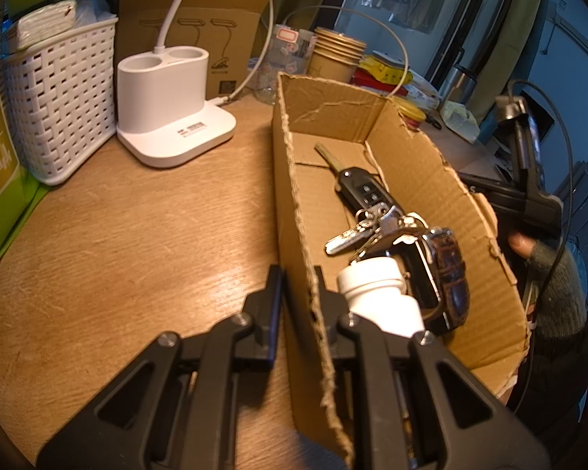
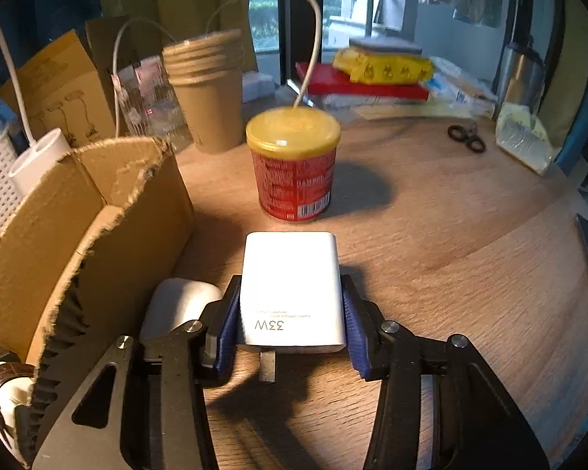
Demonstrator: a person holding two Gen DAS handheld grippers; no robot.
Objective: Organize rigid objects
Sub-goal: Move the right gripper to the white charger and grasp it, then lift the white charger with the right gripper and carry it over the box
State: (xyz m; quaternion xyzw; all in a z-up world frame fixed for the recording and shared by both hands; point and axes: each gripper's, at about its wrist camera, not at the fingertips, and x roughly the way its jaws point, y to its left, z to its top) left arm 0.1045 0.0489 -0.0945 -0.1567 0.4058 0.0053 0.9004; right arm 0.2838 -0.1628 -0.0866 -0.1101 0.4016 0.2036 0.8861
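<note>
My left gripper (image 1: 297, 278) is shut on the left wall of an open cardboard box (image 1: 294, 196), one finger outside and one inside. In the box lie a black car key (image 1: 364, 192), a bunch of metal keys (image 1: 349, 239), a watch with a brown strap (image 1: 446, 270) and a white bottle (image 1: 380, 293). In the right wrist view, my right gripper (image 2: 290, 297) has its blue pads against both sides of a white 33W charger (image 2: 290, 274), which rests on the wooden table to the right of the box (image 2: 98, 215). A white rounded object (image 2: 180, 305) lies between the charger and the box.
A red can with a yellow lid (image 2: 294, 164) stands just beyond the charger. Paper cups (image 2: 208, 90), scissors (image 2: 466, 137) and stacked packets (image 2: 376, 70) sit further back. Left of the box are a white lamp base (image 1: 172, 105) and a white basket (image 1: 59, 98).
</note>
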